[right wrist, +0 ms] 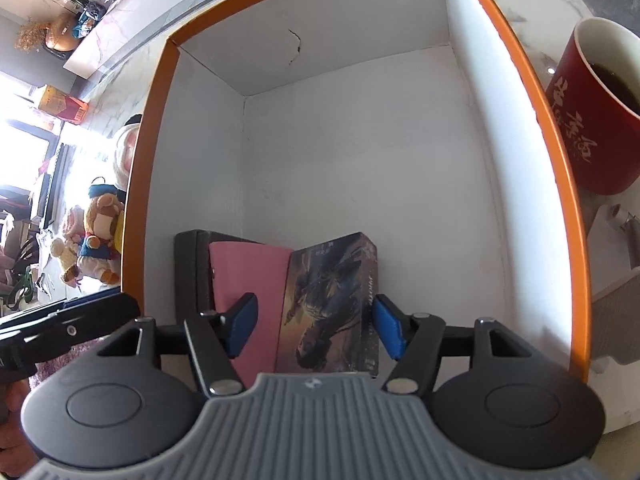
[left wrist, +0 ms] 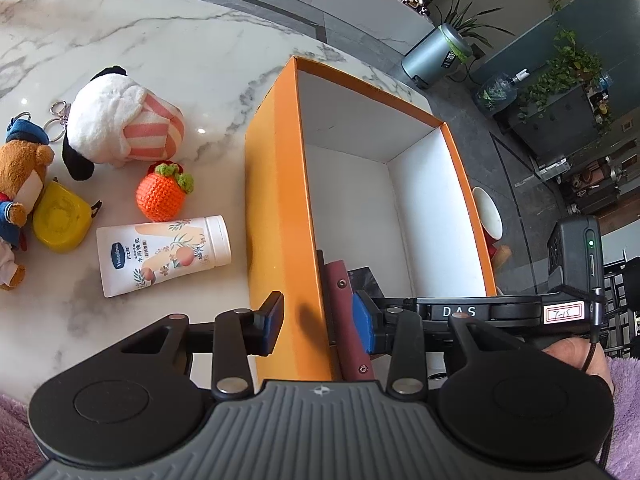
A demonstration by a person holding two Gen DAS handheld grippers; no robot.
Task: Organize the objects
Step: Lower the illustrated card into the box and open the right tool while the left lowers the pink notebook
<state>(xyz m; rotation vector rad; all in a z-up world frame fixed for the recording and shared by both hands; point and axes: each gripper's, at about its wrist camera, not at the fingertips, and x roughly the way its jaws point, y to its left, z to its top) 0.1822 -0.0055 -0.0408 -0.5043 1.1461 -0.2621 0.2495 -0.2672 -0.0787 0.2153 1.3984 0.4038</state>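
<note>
An orange box [left wrist: 280,184] with a white inside stands on the marble table; it also shows in the right wrist view [right wrist: 144,160]. My left gripper [left wrist: 316,320] is open and straddles the box's near left wall, one finger outside, one inside. My right gripper [right wrist: 316,326] is open inside the box, over a dark picture box [right wrist: 332,300] that stands beside a pink book [right wrist: 248,280] and a black case [right wrist: 190,264]. The maroon book edge [left wrist: 346,304] shows in the left wrist view. The right gripper's body [left wrist: 480,312] reaches into the box.
Left of the box lie a Vaseline tube [left wrist: 164,254], a crocheted orange [left wrist: 164,192], a white plush dog [left wrist: 124,124], a bear plush [left wrist: 20,184] and a yellow case [left wrist: 60,220]. A red mug [right wrist: 592,112] of dark liquid stands right of the box.
</note>
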